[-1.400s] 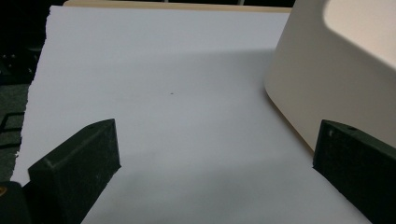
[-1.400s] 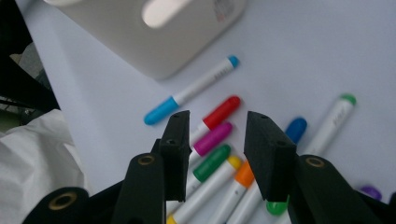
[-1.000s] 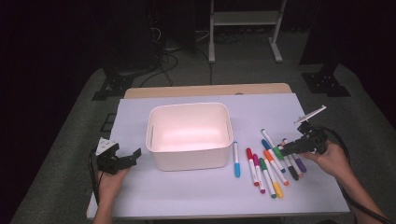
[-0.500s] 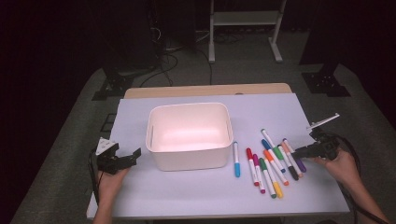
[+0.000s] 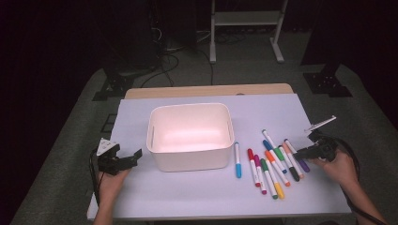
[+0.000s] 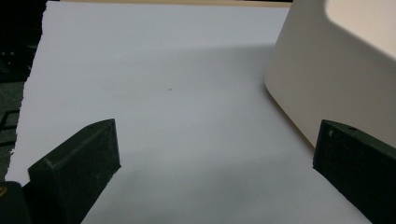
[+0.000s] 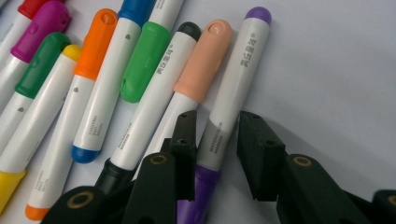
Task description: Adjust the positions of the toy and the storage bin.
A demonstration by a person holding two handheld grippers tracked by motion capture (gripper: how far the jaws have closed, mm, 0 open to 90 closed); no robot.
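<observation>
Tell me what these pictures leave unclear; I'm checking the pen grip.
- Purple-capped white marker: right gripper straddles it; pad contact unclear, one jaw hides its flank.
- White plastic bin: cut off by the left gripper view's edge.
- Marker print: too small in the high view.

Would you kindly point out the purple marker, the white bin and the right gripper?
purple marker (image 7: 233,88), right gripper view, white barrel.
white bin (image 5: 190,160), high view, front wall.
right gripper (image 7: 215,140), right gripper view, midway between fingertips.
</observation>
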